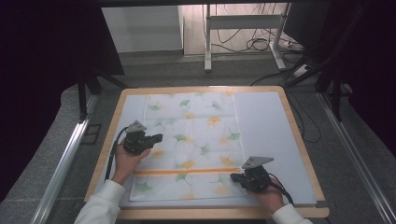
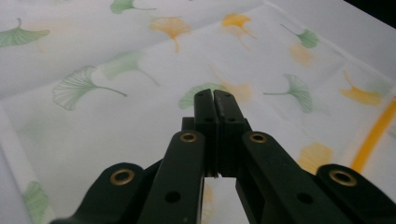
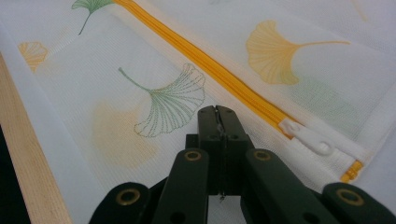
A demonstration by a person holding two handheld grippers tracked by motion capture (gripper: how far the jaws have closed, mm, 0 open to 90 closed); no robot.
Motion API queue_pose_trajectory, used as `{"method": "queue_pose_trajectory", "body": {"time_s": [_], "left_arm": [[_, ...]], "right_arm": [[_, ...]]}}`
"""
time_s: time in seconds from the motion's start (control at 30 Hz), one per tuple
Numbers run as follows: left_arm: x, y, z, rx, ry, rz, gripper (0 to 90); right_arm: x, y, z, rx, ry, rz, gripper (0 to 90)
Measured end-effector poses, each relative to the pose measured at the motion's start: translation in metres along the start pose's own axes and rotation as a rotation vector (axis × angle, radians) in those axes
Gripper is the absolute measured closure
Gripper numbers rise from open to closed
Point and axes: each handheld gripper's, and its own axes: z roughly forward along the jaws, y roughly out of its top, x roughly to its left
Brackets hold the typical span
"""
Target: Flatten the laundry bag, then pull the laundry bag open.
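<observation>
Both claws shut, low over mesh bag (image 1: 189, 144)

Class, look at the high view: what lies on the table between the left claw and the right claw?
In the high view, only the leaf-print mesh bag with its orange zipper lies between them.

My two black fingers (image 2: 205, 105) rise from the bottom centre of the frame, pressed together with nothing between them. Beneath them lies a white mesh cloth printed with green and yellow ginkgo leaves (image 2: 116, 121). An orange stripe (image 2: 373, 135) runs along its right edge, and the plain white desk cover (image 2: 327, 18) shows at upper right.
</observation>
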Motion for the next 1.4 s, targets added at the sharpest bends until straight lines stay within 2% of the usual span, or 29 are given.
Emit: {"method": "queue_pose_trajectory", "body": {"time_s": [0.03,0.23,0.37,0.57,0.6,0.63,0.67,0.7,0.77,0.87,0.9,0.97,1.1,1.2,1.4], "left_arm": [[-0.007,-0.001,-0.007,-0.006,0.000,0.019,89.1],[-0.019,-0.010,-0.024,-0.028,-0.014,0.020,89.5],[-0.024,-0.015,-0.028,-0.026,-0.021,0.019,89.3],[-0.039,-0.014,-0.026,-0.018,-0.019,0.047,87.5],[-0.041,-0.014,-0.025,-0.017,-0.023,0.044,85.7],[-0.044,-0.014,-0.024,-0.017,-0.023,0.045,80.3],[-0.045,-0.014,-0.023,-0.015,-0.022,0.047,80.3],[-0.047,-0.015,-0.021,-0.015,-0.024,0.048,69.2],[-0.053,-0.015,-0.017,-0.013,-0.014,0.077,59.8],[-0.055,-0.013,-0.015,-0.010,-0.022,0.074,45.2],[-0.059,-0.011,-0.014,-0.009,-0.027,0.079,42.9],[-0.061,-0.011,-0.013,-0.008,-0.031,0.084,39.7],[-0.069,-0.006,-0.007,0.000,-0.028,0.121,36.0],[-0.071,-0.002,-0.003,-0.001,-0.036,0.118,35.7],[-0.081,0.003,0.003,0.008,-0.045,0.155,35.7]], "right_arm": [[0.001,0.000,0.000,0.001,-0.005,0.000,89.3],[0.002,-0.001,0.000,0.000,-0.014,0.007,89.3],[0.002,0.000,-0.001,0.003,-0.013,0.005,89.3],[0.003,-0.001,-0.001,0.001,-0.015,-0.003,89.3],[0.002,-0.001,-0.001,0.002,-0.013,-0.002,89.3],[0.002,-0.001,-0.002,0.003,-0.013,-0.003,89.3],[0.002,-0.001,-0.002,0.003,-0.013,-0.003,89.3],[0.003,-0.001,-0.001,0.004,-0.018,-0.005,89.3],[0.004,0.000,-0.001,0.009,-0.025,-0.009,89.3],[0.005,0.000,-0.001,0.008,-0.028,-0.012,89.3],[0.004,-0.001,-0.002,0.008,-0.027,-0.012,89.3],[0.005,-0.001,-0.002,0.010,-0.028,-0.012,89.3],[0.007,-0.001,-0.004,0.012,-0.034,-0.004,89.3],[0.007,-0.001,-0.005,0.007,-0.035,-0.006,89.3],[0.008,-0.005,-0.010,0.009,-0.039,0.006,89.3]]}}
